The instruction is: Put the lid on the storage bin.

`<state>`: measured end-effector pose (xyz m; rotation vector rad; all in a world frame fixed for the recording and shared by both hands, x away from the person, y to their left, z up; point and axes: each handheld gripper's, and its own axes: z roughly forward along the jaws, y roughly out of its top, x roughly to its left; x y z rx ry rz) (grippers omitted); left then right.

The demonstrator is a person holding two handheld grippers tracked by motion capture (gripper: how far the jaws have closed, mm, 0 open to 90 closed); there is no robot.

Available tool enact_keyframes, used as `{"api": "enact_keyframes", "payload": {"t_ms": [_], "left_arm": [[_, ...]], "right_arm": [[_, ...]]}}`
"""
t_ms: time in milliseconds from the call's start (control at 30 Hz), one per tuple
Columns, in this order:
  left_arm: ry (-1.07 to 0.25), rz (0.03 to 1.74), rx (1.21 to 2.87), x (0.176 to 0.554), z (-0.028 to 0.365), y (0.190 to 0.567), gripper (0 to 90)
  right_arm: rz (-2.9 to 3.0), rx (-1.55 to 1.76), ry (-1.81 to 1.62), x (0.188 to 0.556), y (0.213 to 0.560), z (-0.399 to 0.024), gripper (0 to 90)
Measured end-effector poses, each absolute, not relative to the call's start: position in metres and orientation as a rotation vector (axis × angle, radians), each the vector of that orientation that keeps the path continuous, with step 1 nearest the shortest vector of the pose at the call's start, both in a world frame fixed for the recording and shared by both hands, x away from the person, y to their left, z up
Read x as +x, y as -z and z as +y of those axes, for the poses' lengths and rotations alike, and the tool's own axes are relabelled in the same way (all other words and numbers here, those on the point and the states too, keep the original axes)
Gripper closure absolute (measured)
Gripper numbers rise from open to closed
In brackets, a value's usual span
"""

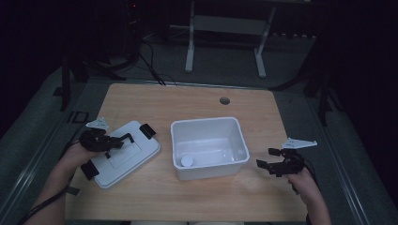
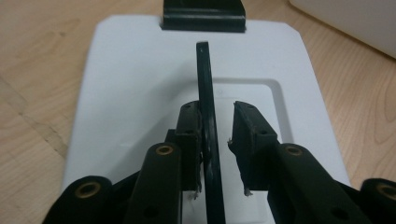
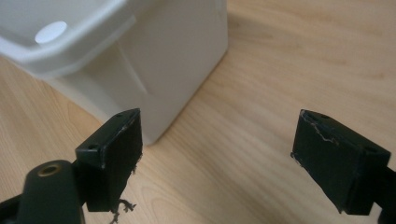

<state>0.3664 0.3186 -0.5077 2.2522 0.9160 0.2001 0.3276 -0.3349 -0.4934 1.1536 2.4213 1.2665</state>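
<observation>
A white lid (image 1: 123,154) with a black latch (image 1: 148,131) at each end lies flat on the wooden table (image 1: 155,197), left of a white bin (image 1: 204,121). A thin black handle (image 2: 204,79) stands up from the lid's middle. My left gripper (image 1: 125,139) straddles it, open: the left pad (image 2: 189,126) touches the handle and the right pad stands a little off it. A small white disc (image 1: 187,161) lies in the bin's near left corner. My right gripper (image 1: 266,158) hovers open and holds nothing, just right of the bin wall (image 3: 177,56).
A round cable hole (image 1: 225,101) sits near the table's far edge. Behind the table stands a white frame (image 1: 225,28) on the floor, with dark cables (image 1: 152,65) beside it. Bare wood (image 3: 280,60) lies ahead of the right gripper.
</observation>
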Motion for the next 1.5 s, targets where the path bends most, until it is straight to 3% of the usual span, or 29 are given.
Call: {"api": "enact_keyframes", "payload": {"t_ms": [233, 400, 1033, 1200, 1500], "left_arm": [[-0.195, 0.896, 2.251, 0.364, 0.32, 0.507, 83.2], [-0.215, 0.905, 2.251, 0.36, 0.326, 0.496, 83.5], [-0.3, 0.761, 2.137, 0.347, 0.317, 0.399, 83.4], [-0.319, 0.731, 2.158, 0.348, 0.302, 0.385, 83.4], [-0.288, 0.588, 2.218, 0.359, 0.235, 0.364, 83.4]], "right_arm": [[2.442, 1.212, -1.251, 0.319, 0.516, -0.338, 15.6], [2.43, 1.238, -1.269, 0.314, 0.523, -0.34, 15.6], [2.415, 1.238, -1.298, 0.306, 0.528, -0.34, 15.6], [2.424, 1.239, -1.294, 0.305, 0.531, -0.339, 15.6], [2.449, 1.227, -1.281, 0.306, 0.536, -0.333, 15.6]]}}
